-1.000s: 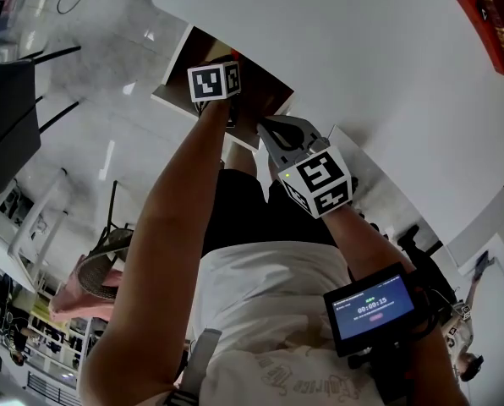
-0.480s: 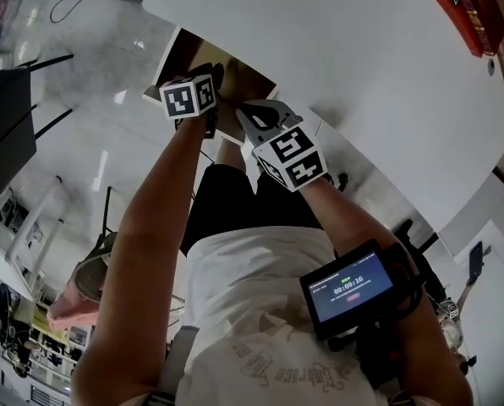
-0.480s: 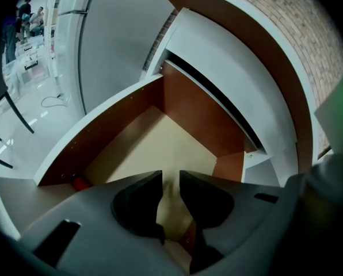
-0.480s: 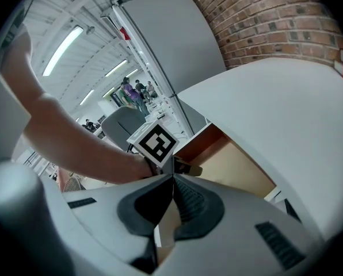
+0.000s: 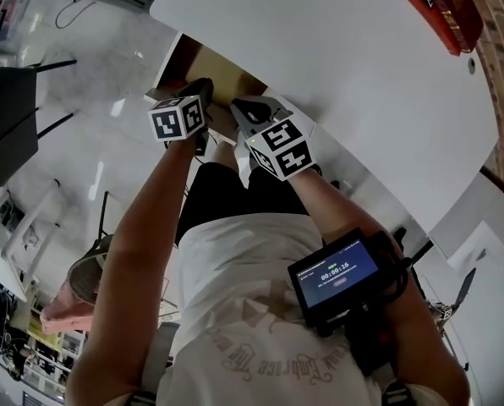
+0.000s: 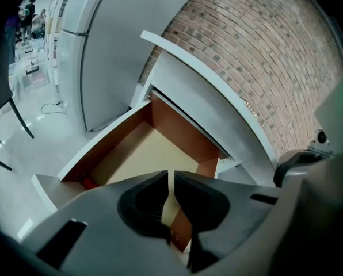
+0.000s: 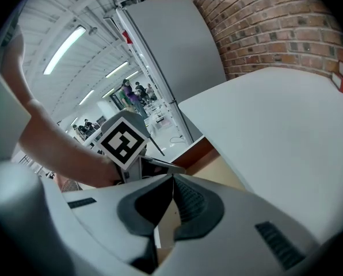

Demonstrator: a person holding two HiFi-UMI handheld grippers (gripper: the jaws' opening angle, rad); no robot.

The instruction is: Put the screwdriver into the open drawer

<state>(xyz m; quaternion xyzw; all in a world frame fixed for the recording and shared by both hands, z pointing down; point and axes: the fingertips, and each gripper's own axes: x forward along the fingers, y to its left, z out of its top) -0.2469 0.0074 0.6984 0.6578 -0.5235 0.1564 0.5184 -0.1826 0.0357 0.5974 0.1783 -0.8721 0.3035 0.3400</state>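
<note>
Closing on nothing, your left tongs (image 6: pixel 170 176) have just been drawing together: only a thin slit is left btw the jaws, w/ bare drawer floor showing through it. That reads as a let-go finished, not a grab. Your right tongs (image 7: pixel 172 178) are fully closed & empty, just beside the left ones, prob. parked since this job needs one hand. Both tilt down over the open brown-walled wooden drawer (image 6: pixel 138 154), which sticks out from under the flat white counter (image 7: pixel 275 131). One small red object (image 6: pixel 89 183) lies inside, in the drawer's near left corner, below & left of the left tongs and apart from them. It's likely the screwdriver's handle; the rest is hidden. If so, the task looks done.
</note>
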